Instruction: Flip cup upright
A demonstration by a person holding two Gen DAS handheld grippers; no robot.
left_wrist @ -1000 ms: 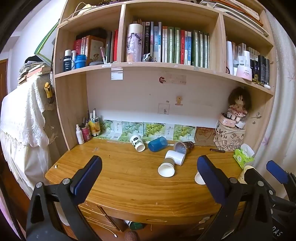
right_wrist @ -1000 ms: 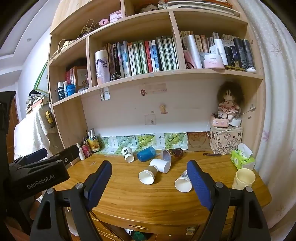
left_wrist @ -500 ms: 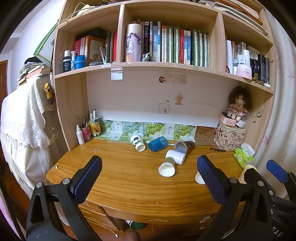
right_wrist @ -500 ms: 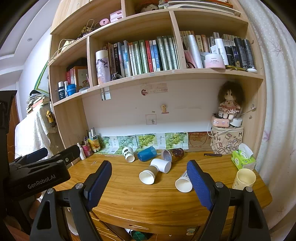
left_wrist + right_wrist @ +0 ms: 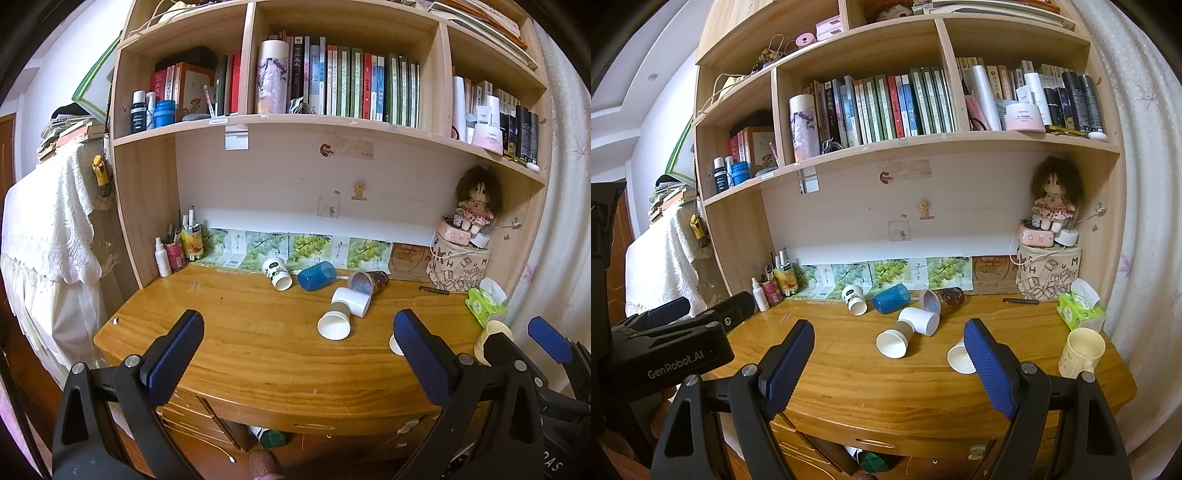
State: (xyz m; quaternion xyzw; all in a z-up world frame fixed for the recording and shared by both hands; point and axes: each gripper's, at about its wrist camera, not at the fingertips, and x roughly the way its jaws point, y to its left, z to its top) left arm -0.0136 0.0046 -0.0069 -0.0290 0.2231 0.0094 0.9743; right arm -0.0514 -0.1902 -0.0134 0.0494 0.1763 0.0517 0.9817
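The right gripper (image 5: 888,358) hangs in front of the wooden surface (image 5: 831,373) with its jaws spread wide and nothing between them, held back from the edge as if to take in the whole spread before choosing. The left gripper (image 5: 297,350) is just as wide open and empty, off to its left at about the same height. Several cups lie tipped on their sides toward the back and middle: a white paper cup (image 5: 893,341) with its mouth facing the front, a second white cup (image 5: 919,320) touching its base, a blue cup (image 5: 891,298), a dark patterned cup (image 5: 942,298) and a small printed cup (image 5: 854,300) near the green leaflets against the wall. One more white cup (image 5: 958,357) lies on its side nearer the front, partly hidden behind the right gripper's right finger; that looks to me the likeliest first pick, being closest. A cream mug (image 5: 1080,352) already stands upright at the right end, beside a green tissue pack (image 5: 1078,312). No cup is being touched yet, so the flipping seems still ahead.
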